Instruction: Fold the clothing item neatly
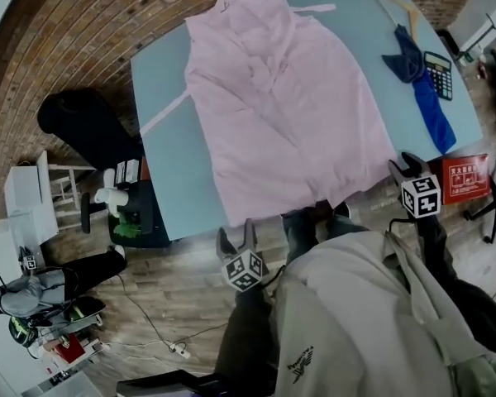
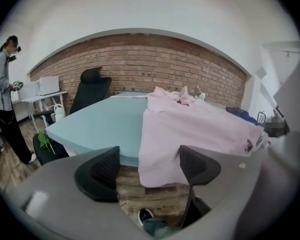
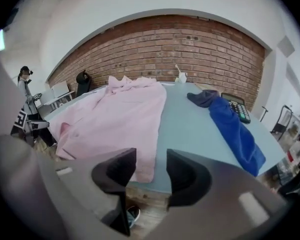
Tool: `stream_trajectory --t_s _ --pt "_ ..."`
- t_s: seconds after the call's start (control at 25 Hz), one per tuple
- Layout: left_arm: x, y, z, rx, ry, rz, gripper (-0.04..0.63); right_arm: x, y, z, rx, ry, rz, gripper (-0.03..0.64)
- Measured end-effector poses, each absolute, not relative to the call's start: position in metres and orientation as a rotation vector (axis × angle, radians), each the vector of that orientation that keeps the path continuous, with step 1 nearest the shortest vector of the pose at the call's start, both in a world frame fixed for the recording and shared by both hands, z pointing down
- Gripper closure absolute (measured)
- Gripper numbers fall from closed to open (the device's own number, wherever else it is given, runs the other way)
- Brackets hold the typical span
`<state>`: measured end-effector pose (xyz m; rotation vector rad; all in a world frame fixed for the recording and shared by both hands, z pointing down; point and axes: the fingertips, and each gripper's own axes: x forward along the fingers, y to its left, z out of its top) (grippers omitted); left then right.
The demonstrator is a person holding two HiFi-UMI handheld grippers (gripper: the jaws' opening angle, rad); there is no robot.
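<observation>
Red-brown brick wall (image 2: 140, 59) stands behind a pale blue-green table (image 1: 161, 172), with wood flooring below its near edge. A pale pink long-sleeved cloth garment (image 1: 281, 106) lies spread flat over the middle of the table.

The garment is beyond both grippers. The left gripper (image 1: 236, 236) hangs off the table's near edge, just below the left corner of the hem. The right gripper (image 1: 405, 165) sits at the near right, close beside the hem's right corner.

The garment's long axis runs from the near edge to the far edge. Its collar is at the far end and its hem points towards the person, with the hem drooping over the near edge.

In the left gripper view the left gripper (image 2: 147, 166) has its jaws spread wide. Nothing is gripped, and the hanging hem corner shows beyond the gap, untouched. In the right gripper view the right gripper (image 3: 151, 171) also has its jaws parted, though more narrowly, and it is empty, with the garment's edge ahead of it.

A royal blue cloth (image 1: 426, 98) and a dark calculator (image 1: 438, 74) lie at the table's right side, well apart from the garment.
</observation>
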<state>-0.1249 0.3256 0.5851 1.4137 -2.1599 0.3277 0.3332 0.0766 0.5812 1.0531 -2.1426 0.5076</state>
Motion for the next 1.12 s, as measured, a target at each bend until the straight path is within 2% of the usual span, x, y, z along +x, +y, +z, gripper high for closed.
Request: stream_trajectory --t_s 0.12,0.2,0.36,0.4,0.48,0.52,0.56,0.72,1.0,1.12 --pt "-0.133 0.310 0.578 1.410 -2.159 0.240 0.391 0.332 0.069 0.584 1.044 -2.142 0.558 0.436" --pt "-0.136 0.308 0.582 1.394 -2.177 0.321 0.430 0.329 0.069 0.590 1.036 -2.128 0.587 0.436" --pt "-0.138 0.311 0.582 1.330 -2.226 0.270 0.433 0.326 0.073 0.591 1.057 -2.123 0.580 0.451" --pt "-0.139 0.311 0.582 1.306 -2.224 0.257 0.436 0.323 0.076 0.591 1.029 -2.121 0.574 0.469" --pt "-0.141 0.311 0.582 1.286 -2.199 0.281 0.467 0.305 0.088 0.592 0.913 -2.128 0.598 0.593" --pt "-0.139 0.310 0.583 1.297 -2.159 0.293 0.489 0.293 0.096 0.592 0.843 -2.134 0.643 0.595" --pt "-0.134 0.308 0.584 1.319 -2.094 0.294 0.563 0.281 0.104 0.592 0.778 -2.138 0.706 0.595" --pt "-0.111 0.297 0.569 1.338 -1.837 0.156 0.565 0.261 0.114 0.562 0.671 -2.171 0.953 0.597" --pt "-0.092 0.239 0.475 1.481 -1.603 -0.059 0.566 0.259 0.081 0.463 0.532 -2.337 0.957 0.598" --pt "-0.097 0.202 0.433 1.513 -1.538 -0.286 0.566 0.236 0.059 0.428 0.442 -2.438 0.962 0.598"
